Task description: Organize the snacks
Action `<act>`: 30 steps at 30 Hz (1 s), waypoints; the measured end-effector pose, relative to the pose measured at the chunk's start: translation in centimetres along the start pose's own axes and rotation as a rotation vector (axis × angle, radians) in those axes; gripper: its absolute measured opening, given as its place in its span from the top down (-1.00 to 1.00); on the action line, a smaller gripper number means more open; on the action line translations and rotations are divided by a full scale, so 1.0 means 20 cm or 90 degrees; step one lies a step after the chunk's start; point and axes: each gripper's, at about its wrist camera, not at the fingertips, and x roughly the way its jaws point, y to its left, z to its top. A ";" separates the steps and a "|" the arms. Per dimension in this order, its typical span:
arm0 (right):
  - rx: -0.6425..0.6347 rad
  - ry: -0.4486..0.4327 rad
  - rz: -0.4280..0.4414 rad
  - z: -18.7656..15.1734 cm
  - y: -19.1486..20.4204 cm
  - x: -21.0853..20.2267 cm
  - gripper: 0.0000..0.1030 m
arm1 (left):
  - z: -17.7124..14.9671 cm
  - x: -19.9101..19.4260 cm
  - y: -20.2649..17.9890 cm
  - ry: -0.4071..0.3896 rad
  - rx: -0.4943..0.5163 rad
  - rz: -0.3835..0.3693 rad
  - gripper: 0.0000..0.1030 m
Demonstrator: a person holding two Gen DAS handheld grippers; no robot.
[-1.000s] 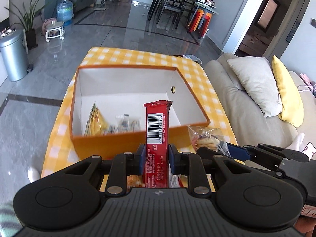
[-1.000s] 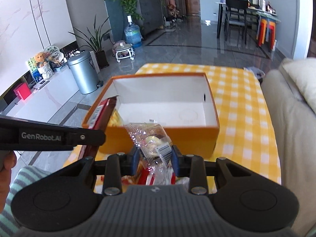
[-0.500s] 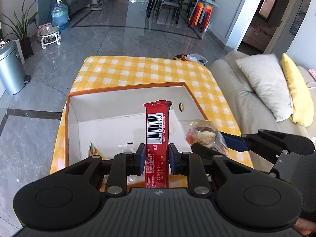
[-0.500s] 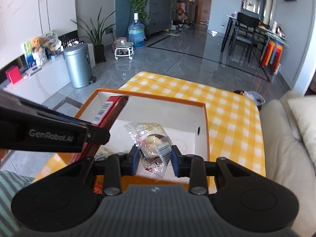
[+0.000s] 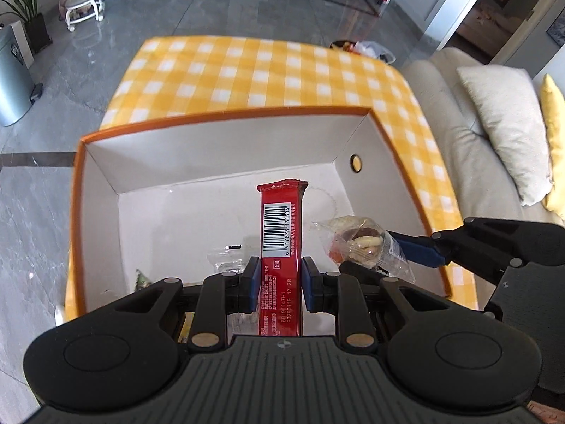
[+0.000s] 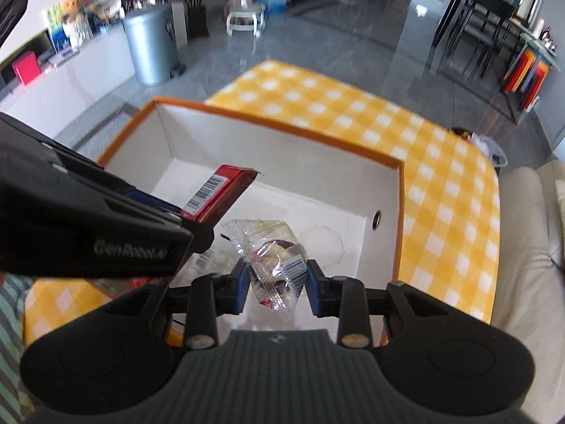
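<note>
My left gripper is shut on a red snack bar with a barcode and holds it over the inside of the orange box with white walls. My right gripper is shut on a clear packet of biscuits, also over the box. The packet shows in the left wrist view just right of the bar. The bar shows in the right wrist view at the left. A clear packet and a small yellow-green packet lie on the box floor.
The box stands on a yellow checked tablecloth. A beige sofa with a white cushion runs along the right. A grey bin stands on the floor at the left. Chairs stand at the far side of the room.
Both grippers have moved forward and up from in front of the box to over its inside, each keeping its snack. The views now look down into the box.
</note>
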 end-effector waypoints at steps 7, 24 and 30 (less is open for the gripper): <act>-0.044 0.067 -0.014 0.01 0.00 0.16 0.42 | 0.01 0.16 0.01 0.037 -0.021 -0.007 0.51; -0.057 0.163 0.011 0.01 0.00 0.39 0.40 | 0.01 0.36 0.06 0.107 -0.038 -0.017 0.51; -0.060 0.197 0.007 -0.04 -0.01 0.45 0.39 | -0.01 0.40 0.07 0.129 -0.048 -0.025 0.50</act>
